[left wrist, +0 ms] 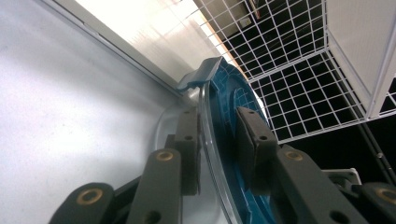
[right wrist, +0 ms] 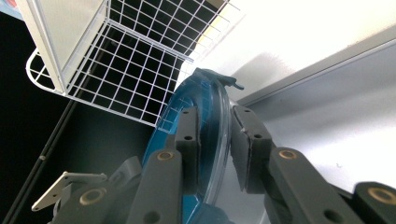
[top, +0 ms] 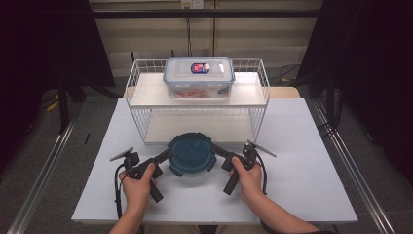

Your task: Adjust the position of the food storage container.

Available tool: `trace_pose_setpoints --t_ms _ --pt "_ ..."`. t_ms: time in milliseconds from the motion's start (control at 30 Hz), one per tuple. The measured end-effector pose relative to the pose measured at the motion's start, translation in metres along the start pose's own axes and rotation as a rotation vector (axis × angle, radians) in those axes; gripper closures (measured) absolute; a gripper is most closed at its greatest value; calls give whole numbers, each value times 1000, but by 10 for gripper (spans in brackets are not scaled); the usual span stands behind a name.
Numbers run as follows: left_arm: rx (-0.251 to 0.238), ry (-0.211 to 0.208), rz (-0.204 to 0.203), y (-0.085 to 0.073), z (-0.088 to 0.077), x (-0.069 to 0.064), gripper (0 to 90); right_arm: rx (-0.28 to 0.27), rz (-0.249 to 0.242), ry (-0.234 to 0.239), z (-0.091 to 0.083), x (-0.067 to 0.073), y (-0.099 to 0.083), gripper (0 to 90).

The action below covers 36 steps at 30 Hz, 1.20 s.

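Blue-lidded round container (top: 191, 153), one, clamped by two claws: left claw (top: 165, 155), right claw (top: 217, 150).

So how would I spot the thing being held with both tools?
Start at the white wire shelf rack on the table. Just in front of it sits a round clear container with a dark teal lid. Unlike the rectangular clear box on top, it's round.

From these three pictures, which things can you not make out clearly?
- Contents of the round clear container with the dark blue lid: high view, the lid covers them.
- Contents of the rectangular clear plastic box on the white wire rack: high view, orange shapes, too small to name.
- Label on that box's lid: too small to read.
- Rack's lower shelf, rear part: the upper shelf hides it.
- Pad contact of the left gripper and right gripper: the container's rim hides it.
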<state>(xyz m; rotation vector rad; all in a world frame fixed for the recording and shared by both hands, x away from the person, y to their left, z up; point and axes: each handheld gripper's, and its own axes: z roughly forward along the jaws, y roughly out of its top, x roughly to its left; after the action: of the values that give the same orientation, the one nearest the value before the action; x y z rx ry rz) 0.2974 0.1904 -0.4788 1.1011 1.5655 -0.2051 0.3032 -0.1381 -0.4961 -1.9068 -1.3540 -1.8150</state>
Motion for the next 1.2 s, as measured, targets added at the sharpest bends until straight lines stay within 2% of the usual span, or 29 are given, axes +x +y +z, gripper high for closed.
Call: trace_pose_setpoints --t_ms 33,67,133,167,267,333,433,500,633,700,800,833,867,933,967,1033,1167,1200 --pt "-14 -32 -12 -1 0 1 732 0 -2 -2 0 0 1 739" --pt "-11 -30 -18 -1 0 1 734 4 12 -1 0 1 1 739" --pt "-29 -29 -25 -3 0 0 734 -2 7 -2 -1 0 0 740" --pt "-26 -26 -12 -3 0 1 736 -4 10 2 -1 0 0 740" --pt "-40 -31 -33 -4 1 0 738 -1 17 -1 -2 0 0 742" --pt "-45 -30 -33 -4 2 0 739 -2 25 -3 -3 0 0 742" --pt "-24 -17 -35 -3 2 -1 739 5 22 -5 -4 -1 1 742" --pt "-47 -16 -29 -4 4 -1 734 6 17 -10 -4 0 1 740" --pt "-43 -22 -43 -5 4 0 715 -1 22 -10 -4 1 0 738" --pt "-56 -18 -29 -6 4 -1 715 -7 21 -13 -3 1 -1 737" --pt "-68 -13 -25 -7 3 -2 731 -4 48 -9 -3 0 0 743" --pt "-74 -14 -51 -7 3 -3 741 -2 38 -13 -3 1 0 744" --pt "-73 -18 -58 -8 3 -2 743 1 34 -17 -3 1 1 745" --pt "-89 -16 -54 -10 3 -3 745 9 48 -12 -4 0 2 747" --pt "-72 -18 -37 -9 2 -3 747 0 43 -10 -4 0 1 749" --pt "-90 -21 -51 -9 3 -6 748 9 48 -10 -5 -1 2 751" --pt "-82 -21 -28 -10 2 -10 751 -6 51 -6 -8 -1 1 756" --pt "-72 -18 -8 -9 0 -10 752 -3 58 -1 -10 0 2 757"
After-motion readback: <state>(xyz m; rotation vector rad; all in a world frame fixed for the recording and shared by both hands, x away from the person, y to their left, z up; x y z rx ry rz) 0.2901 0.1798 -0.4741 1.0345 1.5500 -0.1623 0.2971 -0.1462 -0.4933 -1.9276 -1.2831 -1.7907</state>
